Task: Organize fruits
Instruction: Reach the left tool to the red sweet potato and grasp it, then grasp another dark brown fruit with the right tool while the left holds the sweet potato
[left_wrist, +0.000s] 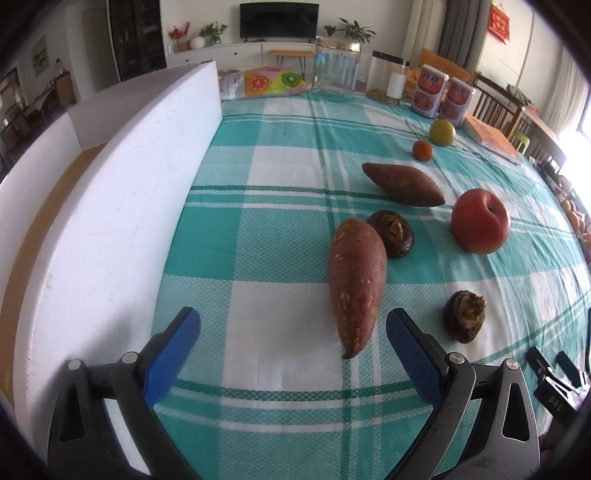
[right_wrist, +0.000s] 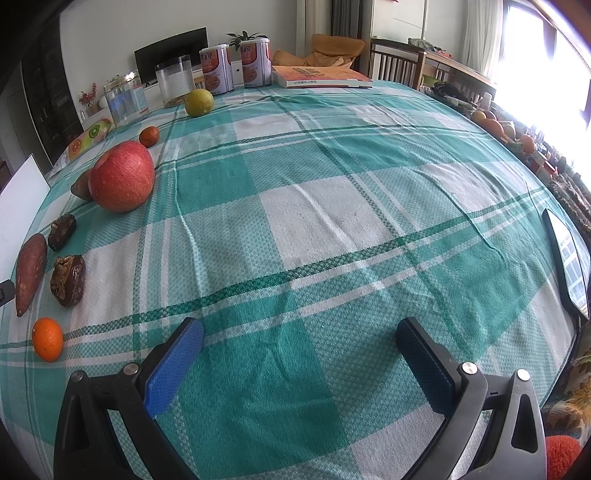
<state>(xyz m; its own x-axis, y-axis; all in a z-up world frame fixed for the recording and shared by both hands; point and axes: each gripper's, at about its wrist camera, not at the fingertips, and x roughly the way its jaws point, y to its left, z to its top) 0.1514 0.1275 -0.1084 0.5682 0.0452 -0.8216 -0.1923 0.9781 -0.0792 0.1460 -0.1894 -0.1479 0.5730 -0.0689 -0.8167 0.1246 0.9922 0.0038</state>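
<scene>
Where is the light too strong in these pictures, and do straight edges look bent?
Right wrist view: the window is blown out white. Left wrist view: milder glare at the right edge, and the white foam board bows from fisheye distortion.

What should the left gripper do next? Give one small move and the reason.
Probably ease the left gripper forward and slightly right, so its open jaws straddle the near sweet potato. That potato lies just ahead with its pointed tip between the fingers, and nothing is held yet. The right gripper faces bare tablecloth.
</scene>
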